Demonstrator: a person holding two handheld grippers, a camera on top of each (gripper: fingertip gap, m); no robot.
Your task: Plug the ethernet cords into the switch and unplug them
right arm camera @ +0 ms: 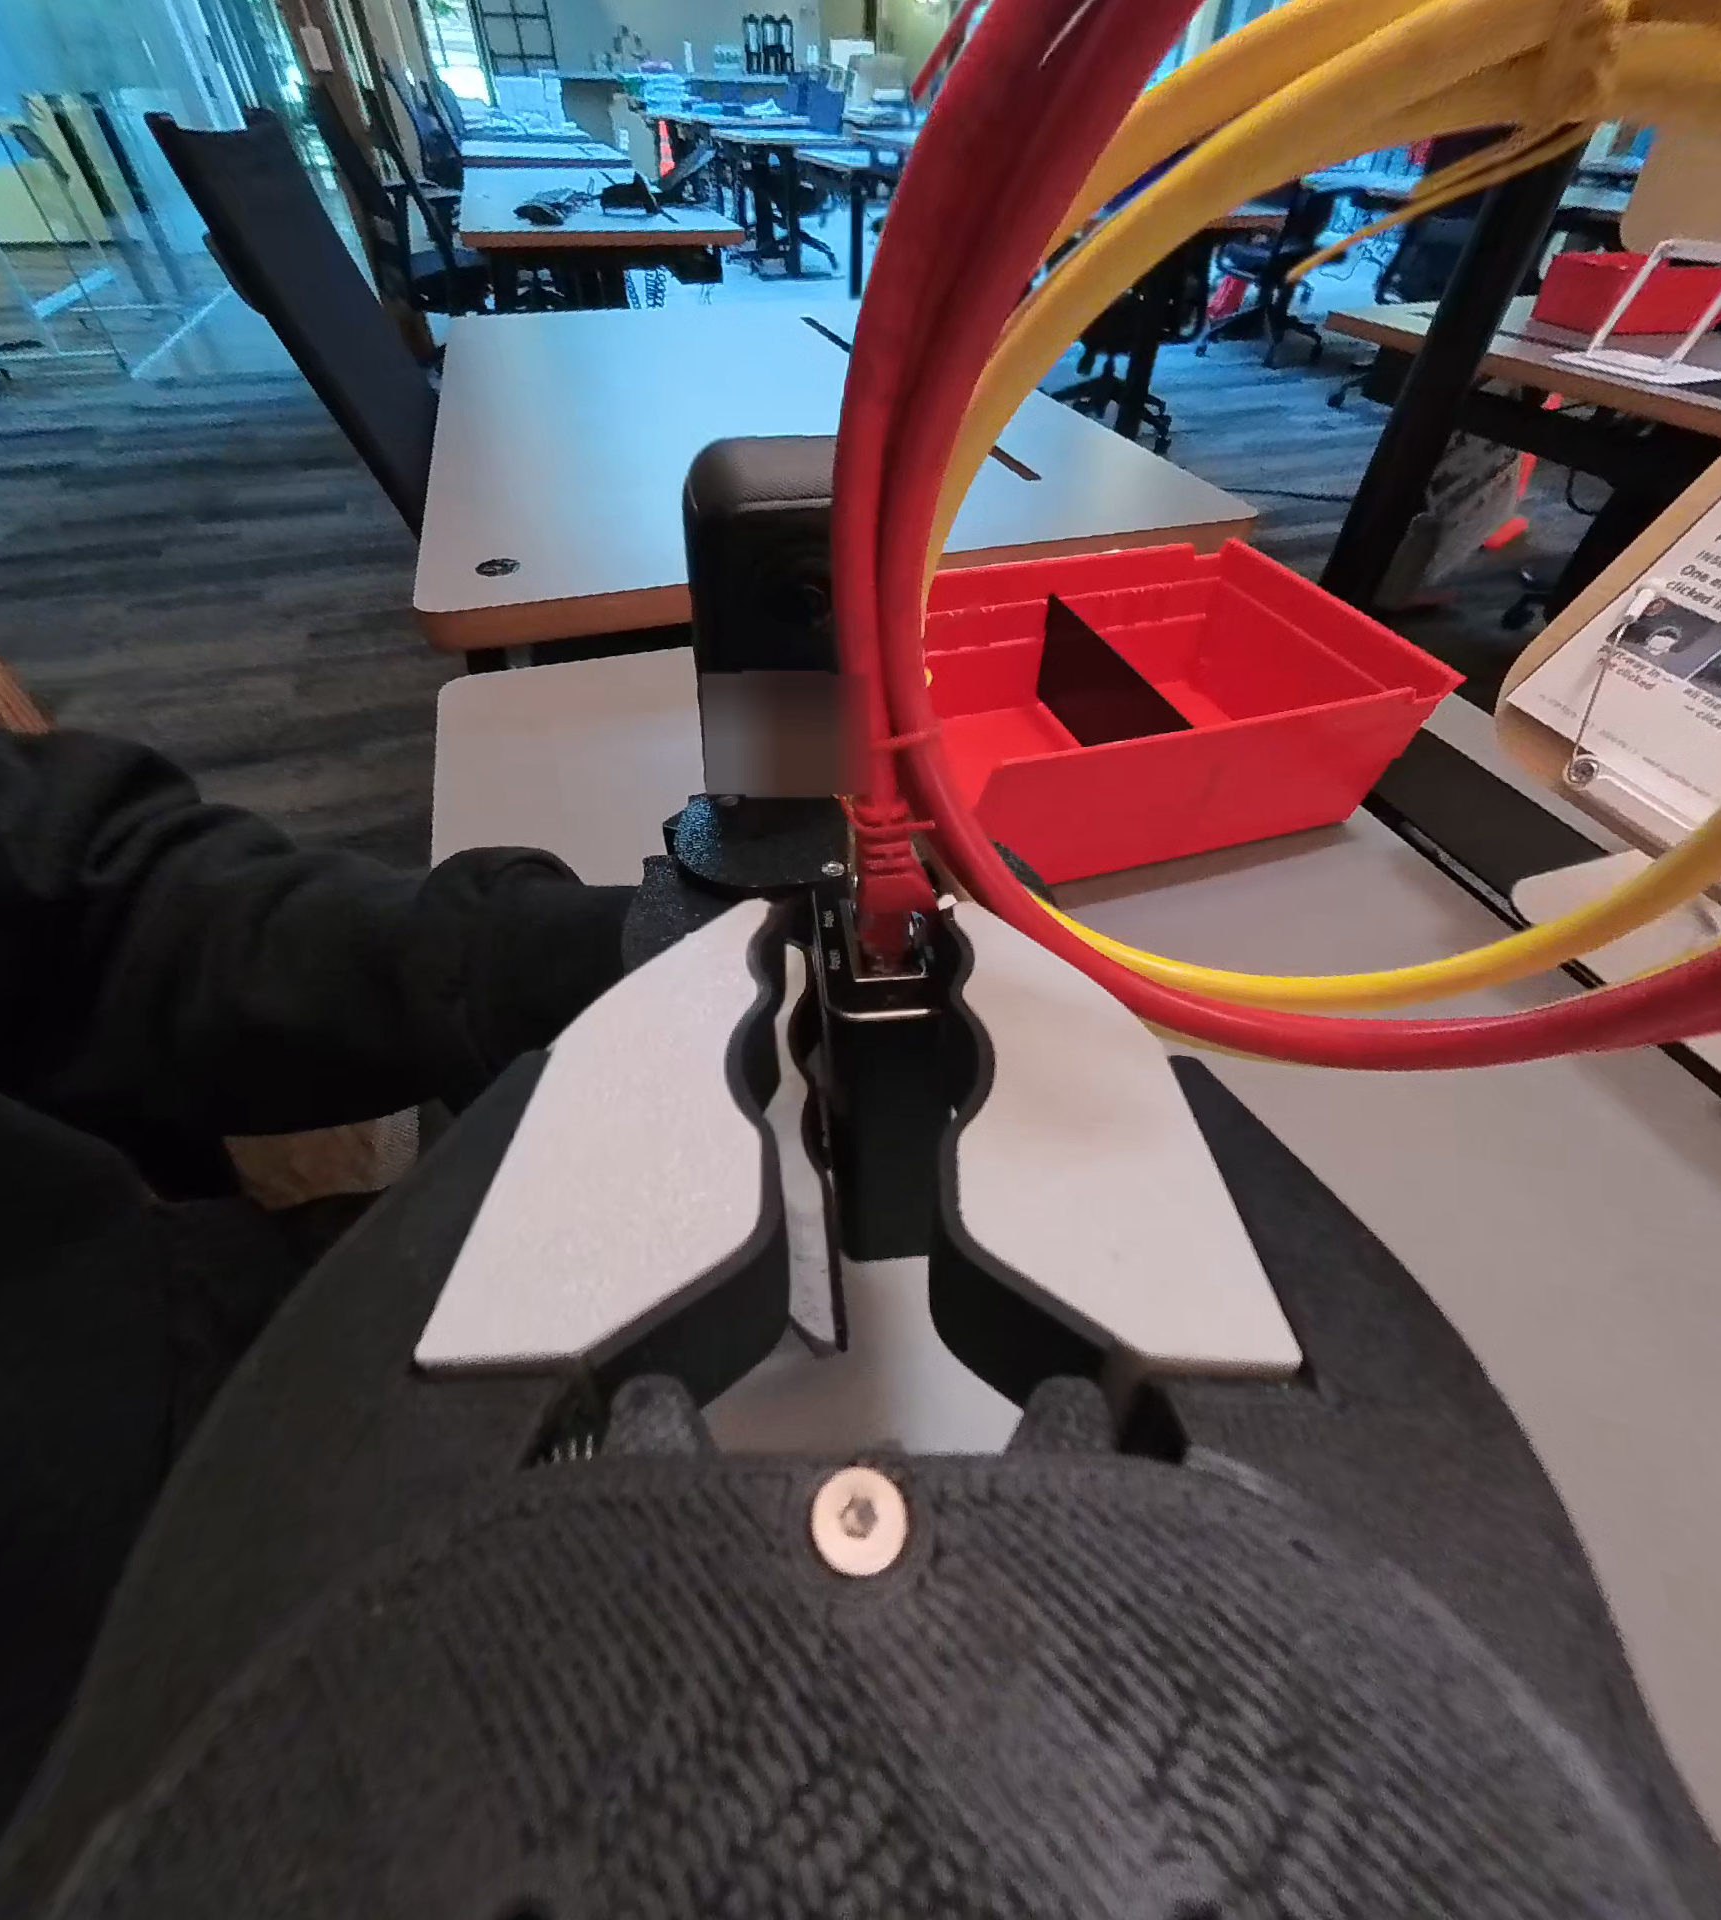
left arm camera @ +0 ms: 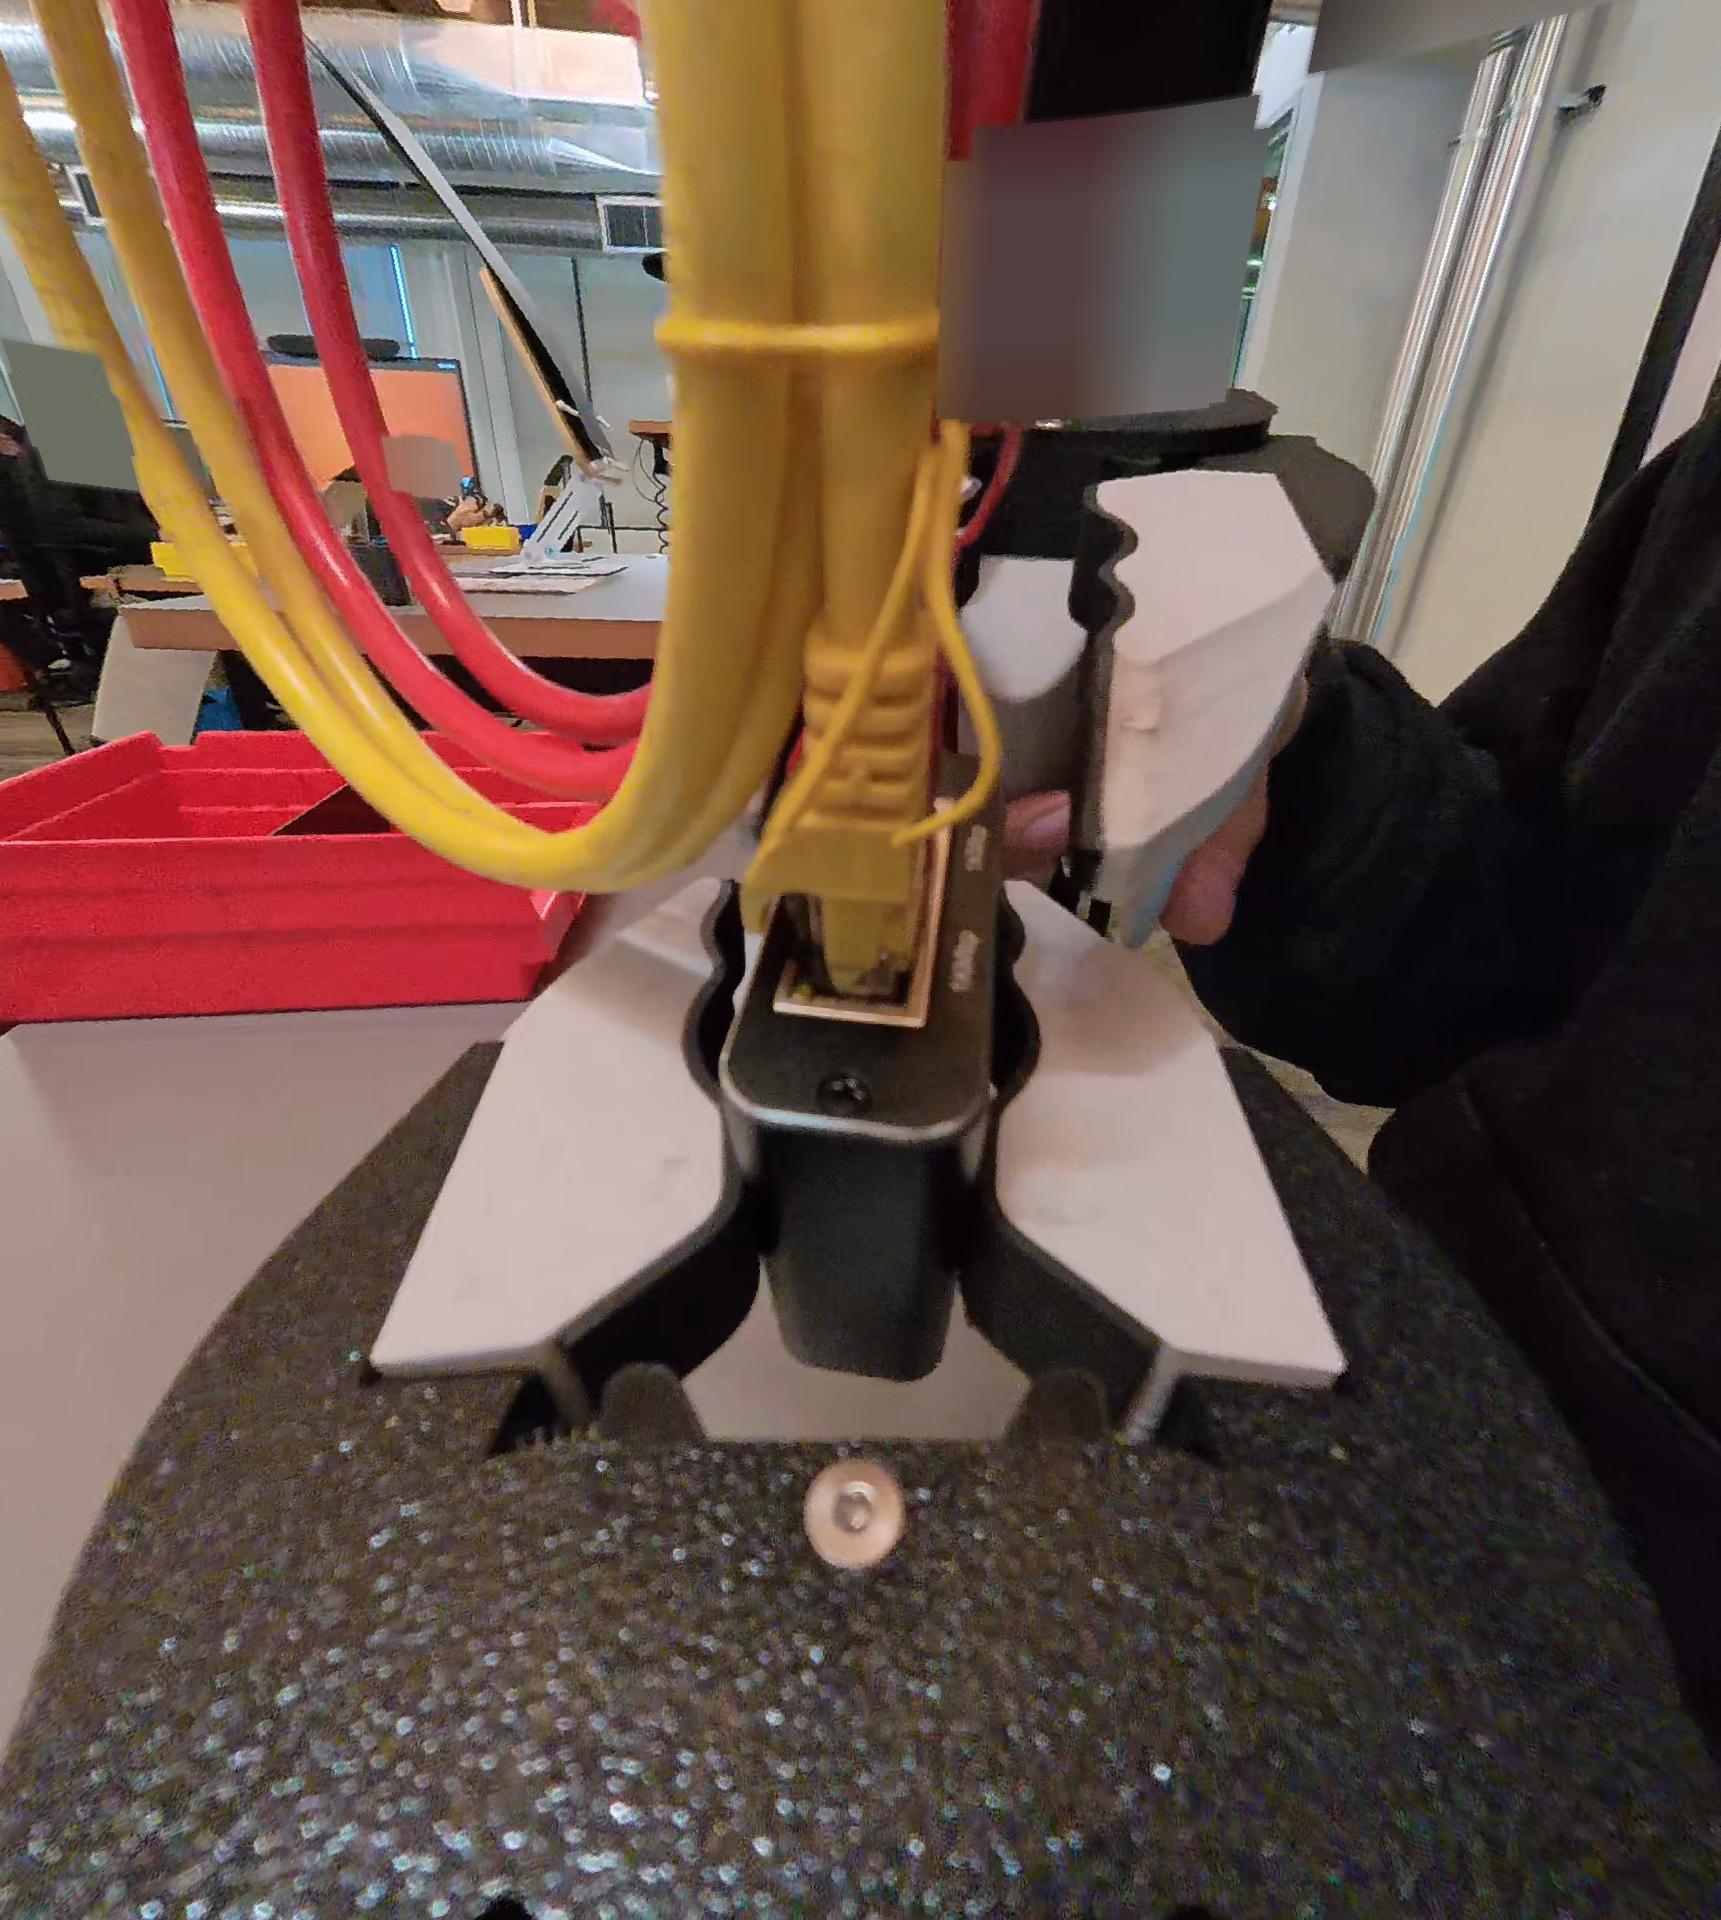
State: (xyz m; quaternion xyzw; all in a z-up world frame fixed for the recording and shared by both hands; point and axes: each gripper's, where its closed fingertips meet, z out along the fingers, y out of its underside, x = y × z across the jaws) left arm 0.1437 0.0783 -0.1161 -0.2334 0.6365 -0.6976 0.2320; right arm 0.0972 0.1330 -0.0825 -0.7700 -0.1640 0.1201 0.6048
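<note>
In the left wrist view my left gripper [left arm camera: 861, 935] is shut on the near end of the black switch [left arm camera: 856, 1195], which is held above the table. A yellow plug [left arm camera: 861, 800] sits in the nearest port, and its bundled yellow cords [left arm camera: 731, 416] rise and loop left beside red cords [left arm camera: 316, 468]. The right gripper [left arm camera: 1199, 675] shows beyond, at the switch's far end. In the right wrist view my right gripper [right arm camera: 861, 956] is shut on the switch [right arm camera: 882, 1143]. A red plug [right arm camera: 882, 862] sits in its port, with red cords [right arm camera: 897, 468] and yellow cords [right arm camera: 1251, 145] looping right.
A red divided bin [left arm camera: 212, 894] stands on the grey table [left arm camera: 160, 1195]; it also shows in the right wrist view [right arm camera: 1199, 727]. A clipboard with an instruction sheet [right arm camera: 1687, 644] leans at the right. Black sleeves [right arm camera: 212, 935] fill the left side. Desks and chairs stand behind. About 7 centimeters separates my left fingertips from my right.
</note>
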